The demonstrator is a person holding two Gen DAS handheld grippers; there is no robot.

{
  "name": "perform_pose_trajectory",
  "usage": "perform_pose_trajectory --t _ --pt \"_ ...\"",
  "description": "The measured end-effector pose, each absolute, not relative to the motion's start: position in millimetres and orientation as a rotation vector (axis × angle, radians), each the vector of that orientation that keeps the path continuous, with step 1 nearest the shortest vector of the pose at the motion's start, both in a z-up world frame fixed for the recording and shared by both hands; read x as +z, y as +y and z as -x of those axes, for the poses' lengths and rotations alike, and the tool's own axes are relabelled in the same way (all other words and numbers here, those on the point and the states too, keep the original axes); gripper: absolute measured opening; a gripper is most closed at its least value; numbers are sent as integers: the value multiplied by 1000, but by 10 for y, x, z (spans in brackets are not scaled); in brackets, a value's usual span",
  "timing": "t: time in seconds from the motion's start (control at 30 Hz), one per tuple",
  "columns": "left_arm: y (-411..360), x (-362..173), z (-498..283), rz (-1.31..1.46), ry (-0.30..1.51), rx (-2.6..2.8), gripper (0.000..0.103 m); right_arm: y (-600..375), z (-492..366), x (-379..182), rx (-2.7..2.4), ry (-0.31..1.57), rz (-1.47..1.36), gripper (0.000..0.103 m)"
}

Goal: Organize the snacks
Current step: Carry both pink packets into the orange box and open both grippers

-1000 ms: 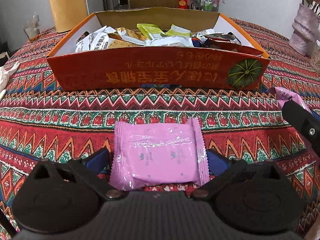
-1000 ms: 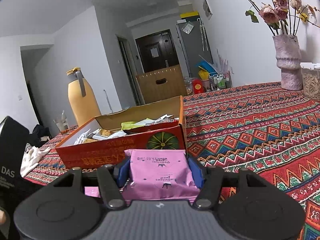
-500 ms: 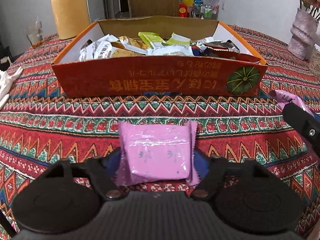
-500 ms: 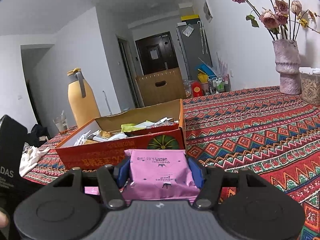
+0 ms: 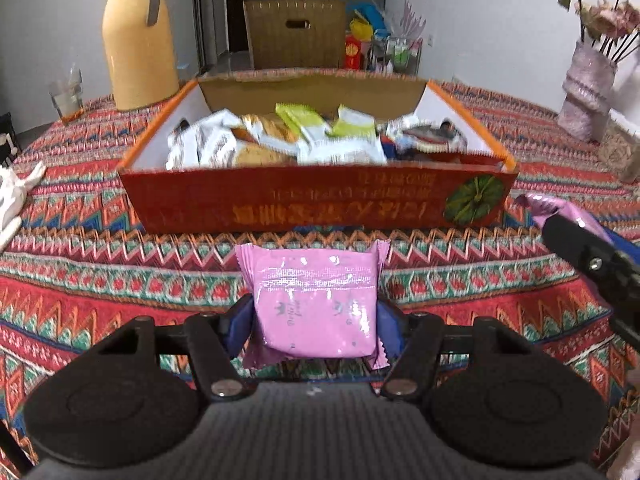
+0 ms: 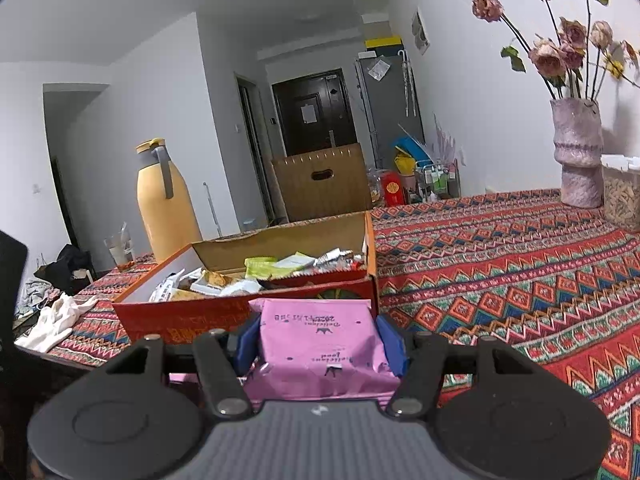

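Note:
My left gripper [image 5: 314, 322] has its blue pads pressed on both sides of a pink snack packet [image 5: 316, 288], its jaws still closing, and the packet hangs just above the patterned tablecloth. Right behind it stands the open red cardboard box [image 5: 320, 204], holding several wrapped snacks. In the right wrist view my right gripper [image 6: 320, 344] is shut on a second pink packet [image 6: 316, 320], held level in front of the box's near right corner [image 6: 360, 292]. That gripper's finger and packet tip [image 5: 560, 210] also show at the right edge of the left wrist view.
A tall yellow jug [image 5: 138, 40] and a glass [image 5: 66, 96] stand behind the box at the left. A pink vase of dried flowers [image 6: 578, 160] and a woven container [image 6: 622, 196] sit at the far right. White cloth [image 6: 56, 320] lies at the left table edge.
The left jaws came together on the pink packet, which was lying flat on the cloth, and raised it slightly toward the box. The right gripper kept still with its packet.

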State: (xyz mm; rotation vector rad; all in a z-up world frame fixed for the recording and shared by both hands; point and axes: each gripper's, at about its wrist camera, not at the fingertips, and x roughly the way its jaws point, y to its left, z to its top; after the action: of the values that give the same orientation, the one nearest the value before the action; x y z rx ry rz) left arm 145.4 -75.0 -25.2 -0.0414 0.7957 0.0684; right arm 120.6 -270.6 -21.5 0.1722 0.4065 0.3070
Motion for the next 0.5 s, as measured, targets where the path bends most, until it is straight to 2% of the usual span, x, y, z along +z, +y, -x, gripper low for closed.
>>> perform_pose_trajectory --t 0.5 --pt "-400 307 -1829 94 603 84 64 -2364 -1638 157 300 327 -102 60"
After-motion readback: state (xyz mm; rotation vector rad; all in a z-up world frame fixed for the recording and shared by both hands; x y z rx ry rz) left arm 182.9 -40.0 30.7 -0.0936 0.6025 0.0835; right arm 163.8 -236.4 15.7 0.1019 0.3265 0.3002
